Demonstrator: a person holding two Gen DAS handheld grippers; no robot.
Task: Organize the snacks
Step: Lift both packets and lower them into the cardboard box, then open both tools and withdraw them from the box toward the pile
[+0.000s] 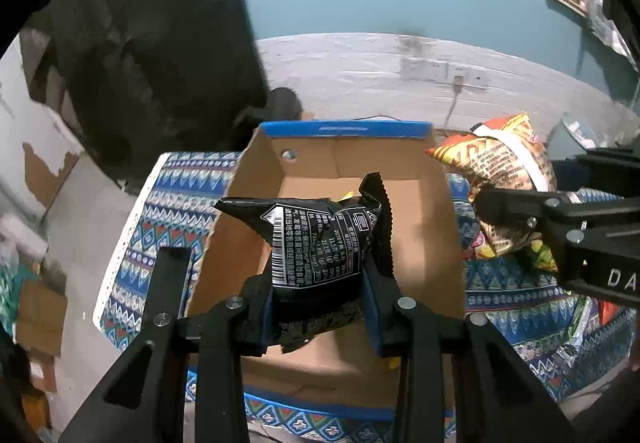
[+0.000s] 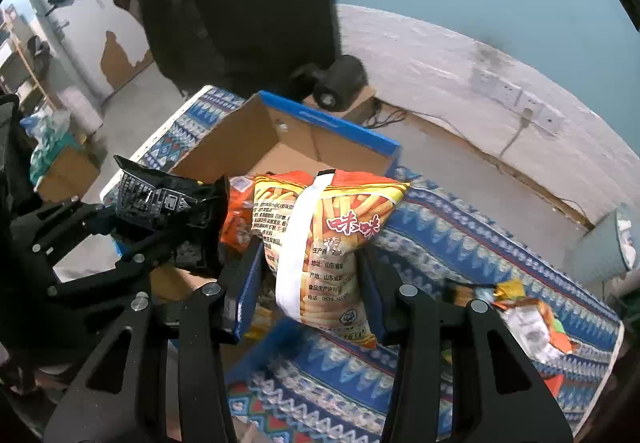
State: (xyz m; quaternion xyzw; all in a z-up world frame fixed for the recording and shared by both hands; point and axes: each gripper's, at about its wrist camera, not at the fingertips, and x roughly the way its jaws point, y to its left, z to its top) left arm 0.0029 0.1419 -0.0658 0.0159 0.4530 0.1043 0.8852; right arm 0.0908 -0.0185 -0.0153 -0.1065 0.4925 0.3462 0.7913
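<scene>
My left gripper (image 1: 318,307) is shut on a black snack packet (image 1: 316,243) and holds it above the open cardboard box (image 1: 436,243) with a blue rim. My right gripper (image 2: 310,283) is shut on an orange and yellow fries snack bag (image 2: 324,243), held above the patterned cloth just right of the box (image 2: 256,139). In the left wrist view the right gripper (image 1: 520,215) and its bag (image 1: 504,163) appear at the right. In the right wrist view the left gripper (image 2: 132,243) and black packet (image 2: 160,199) appear at the left.
A blue patterned cloth (image 2: 480,243) covers the table. More snack packets (image 2: 528,323) lie on it at the right. A dark object (image 2: 340,83) sits beyond the box. A wall with sockets (image 2: 516,99) runs behind. Boxes (image 1: 40,315) stand on the floor at the left.
</scene>
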